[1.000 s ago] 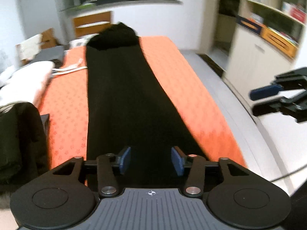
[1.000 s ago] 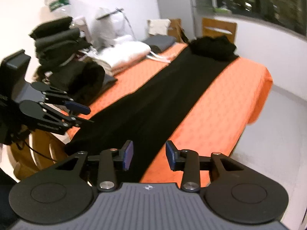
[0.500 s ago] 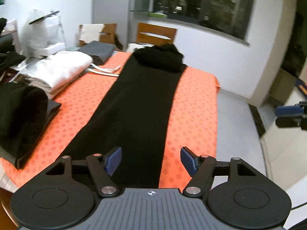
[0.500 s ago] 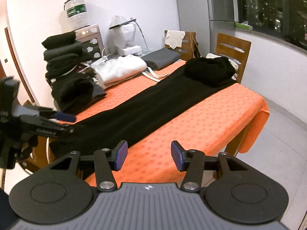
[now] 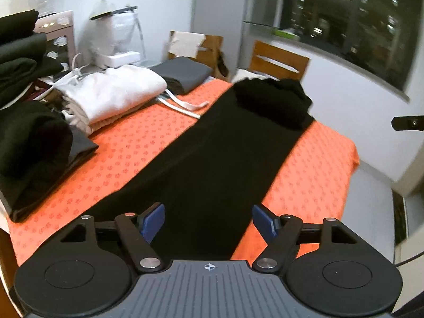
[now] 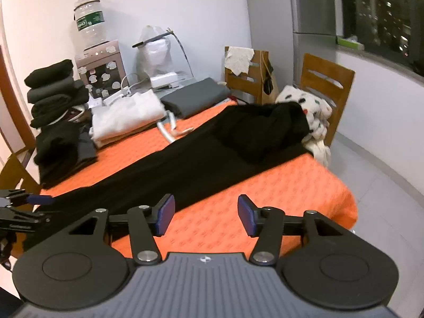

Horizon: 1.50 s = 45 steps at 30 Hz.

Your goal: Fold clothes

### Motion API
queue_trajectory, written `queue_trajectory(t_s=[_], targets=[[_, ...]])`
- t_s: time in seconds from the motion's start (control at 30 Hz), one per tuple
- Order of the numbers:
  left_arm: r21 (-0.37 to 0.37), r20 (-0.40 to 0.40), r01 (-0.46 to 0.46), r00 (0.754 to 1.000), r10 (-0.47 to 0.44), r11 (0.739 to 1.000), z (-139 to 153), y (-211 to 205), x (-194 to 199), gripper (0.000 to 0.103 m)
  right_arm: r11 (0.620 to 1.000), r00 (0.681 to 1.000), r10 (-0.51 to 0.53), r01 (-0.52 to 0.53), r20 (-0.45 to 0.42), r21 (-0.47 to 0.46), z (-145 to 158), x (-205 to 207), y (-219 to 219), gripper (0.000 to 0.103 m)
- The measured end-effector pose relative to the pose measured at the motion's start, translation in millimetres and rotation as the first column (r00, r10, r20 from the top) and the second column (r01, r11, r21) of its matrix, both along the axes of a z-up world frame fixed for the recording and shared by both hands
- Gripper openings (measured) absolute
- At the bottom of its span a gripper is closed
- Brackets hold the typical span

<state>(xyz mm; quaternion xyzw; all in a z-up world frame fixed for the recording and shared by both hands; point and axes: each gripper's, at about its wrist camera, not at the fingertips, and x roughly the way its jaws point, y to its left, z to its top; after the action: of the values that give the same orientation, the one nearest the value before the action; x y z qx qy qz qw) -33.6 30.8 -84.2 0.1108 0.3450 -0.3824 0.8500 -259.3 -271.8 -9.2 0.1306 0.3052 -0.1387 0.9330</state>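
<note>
Black garment [image 5: 212,159] stretched along orange surface [image 5: 312,185]; left gripper [image 5: 208,221] and right gripper [image 6: 206,214] fingers spreading apart, nothing between them

White walls [image 6: 185,13] enclose the room; a dark window [image 5: 344,21] on the right shows city lights outside. Two wooden chairs [image 6: 327,84] stand at the far end of the table [image 6: 291,185], which carries an orange patterned cloth. A water dispenser [image 6: 99,63] with an inverted bottle stands against the wall; the floor [image 6: 384,175] is pale tile.
</note>
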Motion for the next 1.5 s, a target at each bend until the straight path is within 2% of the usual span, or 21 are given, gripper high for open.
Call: queue_trajectory(t_s=[0.23,0.37,0.47,0.63,0.8,0.9,0.97,1.03,1.07,1.1,1.13,1.2,1.33,1.5], targets=[[-0.013,0.025,-0.131,0.991,0.131,0.991,10.1,-44.9,10.2,0.078,1.000,1.000,0.012,-0.012,-0.006,0.025,-21.0,57.8,-117.9,0.063],[-0.016,0.044,-0.235,0.971,0.236,0.972,13.2,-69.0,12.9,0.078,0.998,1.000,-0.007,0.007,-0.001,0.056,-41.8,99.4,-188.3,0.063],[-0.022,0.033,-0.346,0.937,0.347,0.938,13.6,-86.3,15.8,0.078,0.999,0.999,-0.025,0.026,-0.024,0.045,-61.1,135.9,-237.6,0.063],[-0.028,0.006,-0.526,0.851,0.526,0.850,18.0,-118.0,17.9,0.079,0.996,0.998,0.002,0.004,-0.070,0.085,-93.2,191.8,-320.0,0.063],[-0.009,0.004,-0.613,0.790,0.613,0.790,19.6,-147.9,12.6,0.079,0.990,0.990,0.042,-0.024,-0.135,0.137,-133.7,244.9,-382.2,0.063],[0.005,0.007,-0.645,0.764,0.645,0.764,20.6,-162.4,7.7,0.079,0.977,0.983,0.068,-0.031,-0.169,0.211,-158.2,271.3,-403.3,0.062],[0.017,0.015,-0.660,0.751,0.660,0.751,21.6,-168.7,3.6,0.079,0.963,0.982,0.091,-0.044,-0.167,0.268,-168.3,282.1,-409.8,0.058],[0.024,0.017,-0.677,0.736,0.677,0.736,21.6,-171.6,0.6,0.079,0.939,0.982,0.105,-0.047,-0.154,0.342,-175.8,289.9,-411.8,0.041],[0.028,0.016,-0.686,0.728,0.686,0.727,20.9,-171.7,-1.4,0.079,0.925,0.984,0.106,-0.044,-0.146,0.377,-178.3,293.2,-412.6,0.037],[0.032,0.016,-0.693,0.721,0.693,0.720,19.9,-170.9,-2.8,0.079,0.912,0.985,0.104,-0.039,-0.138,0.409,-179.8,296.4,-413.3,0.025],[0.036,0.015,-0.699,0.714,0.699,0.714,18.9,-170.2,-4.2,0.079,0.908,0.987,0.099,-0.036,-0.130,0.418,-177.8,297.8,-411.5,0.008],[0.036,0.015,-0.711,0.703,0.711,0.703,17.8,-167.0,-8.1,0.079,0.916,0.991,0.092,-0.045,-0.100,0.398,-164.9,297.2,-403.0,0.008],[0.035,0.020,-0.716,0.698,0.716,0.697,15.1,-153.0,-13.4,0.079,0.941,0.990,0.142,-0.143,0.025,0.305,-113.0,289.0,-372.6,0.008],[0.024,0.043,-0.714,0.700,0.713,0.700,15.0,-119.3,-18.9,0.079,0.933,0.942,0.296,-0.321,0.161,0.163,-42.1,275.2,-302.9,0.007]])
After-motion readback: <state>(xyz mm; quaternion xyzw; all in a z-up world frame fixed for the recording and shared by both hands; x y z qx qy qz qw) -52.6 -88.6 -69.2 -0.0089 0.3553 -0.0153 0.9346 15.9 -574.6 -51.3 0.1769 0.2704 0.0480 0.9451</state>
